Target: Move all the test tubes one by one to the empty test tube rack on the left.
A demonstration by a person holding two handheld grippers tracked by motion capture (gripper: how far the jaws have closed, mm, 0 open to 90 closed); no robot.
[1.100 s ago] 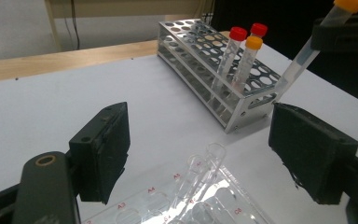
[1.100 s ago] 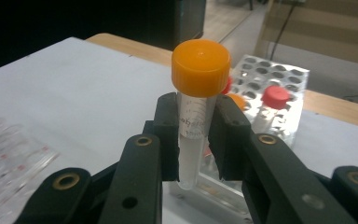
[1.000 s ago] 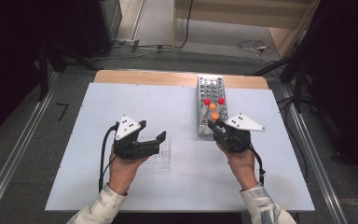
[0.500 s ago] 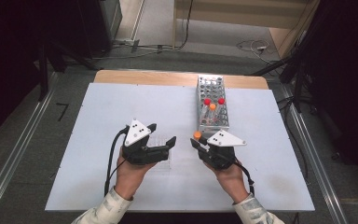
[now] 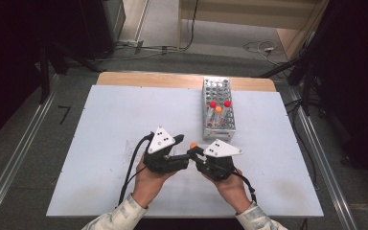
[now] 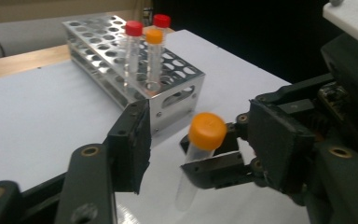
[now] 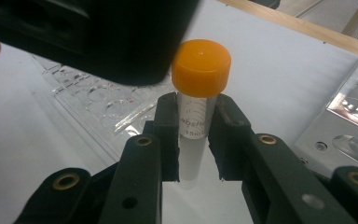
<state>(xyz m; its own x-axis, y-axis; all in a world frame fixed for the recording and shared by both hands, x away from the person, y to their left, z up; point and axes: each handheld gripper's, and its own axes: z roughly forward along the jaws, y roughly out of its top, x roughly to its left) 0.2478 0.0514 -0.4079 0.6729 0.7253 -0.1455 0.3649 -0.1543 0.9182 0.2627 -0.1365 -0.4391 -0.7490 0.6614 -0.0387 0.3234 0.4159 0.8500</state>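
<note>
Near the lower middle of the high view, the two grippers meet over the white table [image 5: 100, 124], with an orange-capped tube [image 5: 193, 145] between them. The right gripper [image 7: 193, 135] pinches that tube just under its cap, jaws pressed against the clear wall on both sides, as the right gripper view shows plainly (the printed label on the tube sits right between the pads). The left gripper [image 6: 191, 140] has its jaws standing to either side of the orange cap; they have just been closing in on it, yet in the left gripper view a gap shows on each side, so they are spread and not yet pressing. Toward the upper right of the high view stands the metal rack [image 5: 217, 109], well apart from the hands, with two red-capped tubes [image 5: 212, 104] and another orange-capped one [image 5: 218, 109] upright in its holes. A clear plastic tray [image 7: 98, 107] lies flat on the table under the left gripper. My reading is that the tube is out of the rack and presented to the other hand, so the fetching part is done; what seems left is the left jaws closing on the cap, then whatever follows, likely unscrewing or a handover, which cannot be told from here.
</note>
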